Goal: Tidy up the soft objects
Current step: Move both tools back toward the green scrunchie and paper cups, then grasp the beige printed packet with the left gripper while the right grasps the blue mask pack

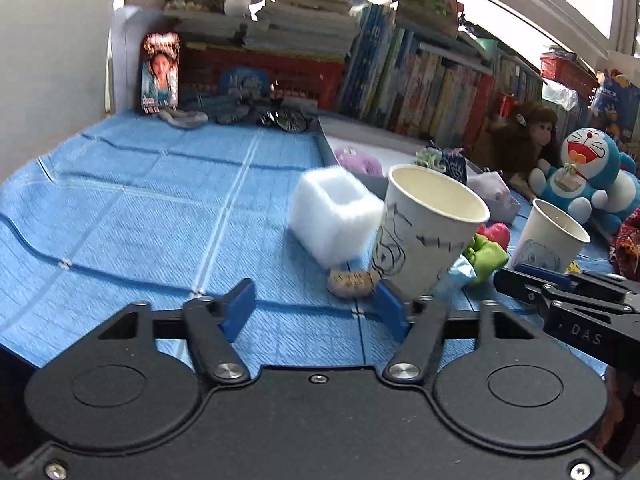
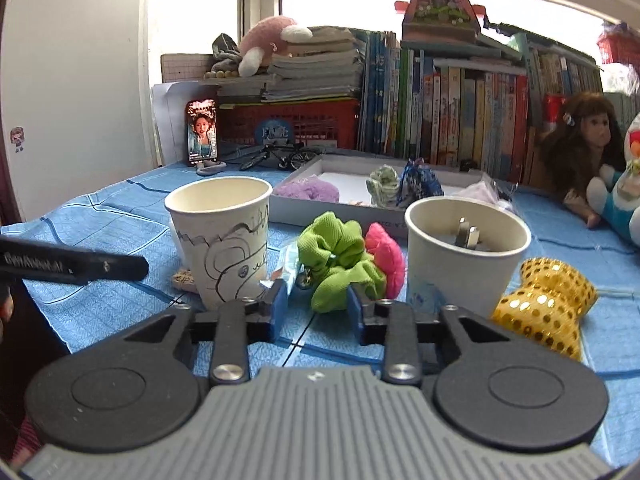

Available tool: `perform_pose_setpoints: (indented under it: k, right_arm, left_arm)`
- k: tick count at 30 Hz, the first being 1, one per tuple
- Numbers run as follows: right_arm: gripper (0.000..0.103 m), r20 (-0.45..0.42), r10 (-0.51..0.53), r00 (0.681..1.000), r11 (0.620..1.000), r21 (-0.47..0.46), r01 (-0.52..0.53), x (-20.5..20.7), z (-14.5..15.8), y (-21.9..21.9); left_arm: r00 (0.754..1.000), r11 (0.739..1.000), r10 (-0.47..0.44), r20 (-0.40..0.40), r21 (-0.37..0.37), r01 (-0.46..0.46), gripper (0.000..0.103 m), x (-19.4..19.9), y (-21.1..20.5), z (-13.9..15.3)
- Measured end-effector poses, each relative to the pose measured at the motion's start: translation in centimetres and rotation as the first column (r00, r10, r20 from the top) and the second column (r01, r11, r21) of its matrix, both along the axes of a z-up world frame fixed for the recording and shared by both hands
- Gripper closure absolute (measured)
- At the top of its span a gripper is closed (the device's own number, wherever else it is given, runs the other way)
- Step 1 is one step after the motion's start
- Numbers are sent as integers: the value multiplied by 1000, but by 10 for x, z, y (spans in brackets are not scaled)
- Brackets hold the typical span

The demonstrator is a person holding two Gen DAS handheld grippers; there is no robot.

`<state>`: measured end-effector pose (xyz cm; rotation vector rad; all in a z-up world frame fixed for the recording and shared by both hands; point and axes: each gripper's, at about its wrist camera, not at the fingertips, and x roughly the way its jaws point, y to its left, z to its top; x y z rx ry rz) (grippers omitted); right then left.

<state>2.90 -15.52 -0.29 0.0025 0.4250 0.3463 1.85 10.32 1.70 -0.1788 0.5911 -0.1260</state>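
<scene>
Judging by what sits in the white tray (image 2: 298, 209) at the middle of the right wrist view, I'd call this partly done: a purple fluffy scrunchie (image 2: 307, 191), a pale green scrunchie (image 2: 382, 184) and a dark blue pouch (image 2: 420, 184) already lie inside it. Left out on the blue worktop (image 1: 140, 208) are the green scrunchie (image 2: 336, 260), the pink scrunchie (image 2: 386, 258) touching it, and the gold sequin scrunchie (image 2: 546, 304) at lower right, beside the paper cup with metal bits (image 2: 466, 256).

My right hand-held gripper (image 2: 316, 308) has its jaws narrowed to either side of the green scrunchie's near edge; I cannot tell whether the pads press on the fabric yet, so I'd not call it held. My left hand-held gripper (image 1: 316, 306) stands about half open with nothing between its fingers, its right finger just beside the foot of the drawn-on paper cup (image 1: 424, 236); a small cork-like piece (image 1: 352, 280) lies just ahead.

Room is tight around the right gripper: cups flank the green scrunchie on both sides and would tip easily. The white foam block (image 1: 334, 216) stands behind the left cup. The left half of the left wrist view is open cloth. The tray's near wall needs clearing on the way in.
</scene>
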Motion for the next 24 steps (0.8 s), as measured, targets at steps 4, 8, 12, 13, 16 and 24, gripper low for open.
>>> perform_pose_setpoints:
  k: [4, 8, 12, 13, 16, 24]
  right_arm:
    - [72, -33, 5, 999, 999, 53, -3, 5, -4, -2]
    - [72, -39, 11, 999, 996, 91, -8, 9, -5, -2]
    - [72, -55, 6, 998, 988, 154, 3, 15, -5, -5]
    - [72, -62, 3, 998, 985, 174, 8, 17, -5, -7]
    - [70, -80, -2, 997, 976, 218, 20, 22, -7, -9]
    - [50, -105, -6, 994, 968, 249, 32, 32, -12, -3]
  left_arm:
    - [1000, 997, 1, -30, -79, -3, 54, 8, 2, -6]
    - [998, 992, 22, -57, -127, -29, 60, 21, 3, -12]
    - [997, 988, 43, -71, -147, -53, 71, 30, 2, -17]
    - [996, 986, 48, -72, -157, -59, 71, 31, 2, -17]
    - [994, 974, 66, -83, -212, -82, 72, 38, 7, -19]
    - [992, 956, 63, -105, -278, -90, 91, 48, 10, -28]
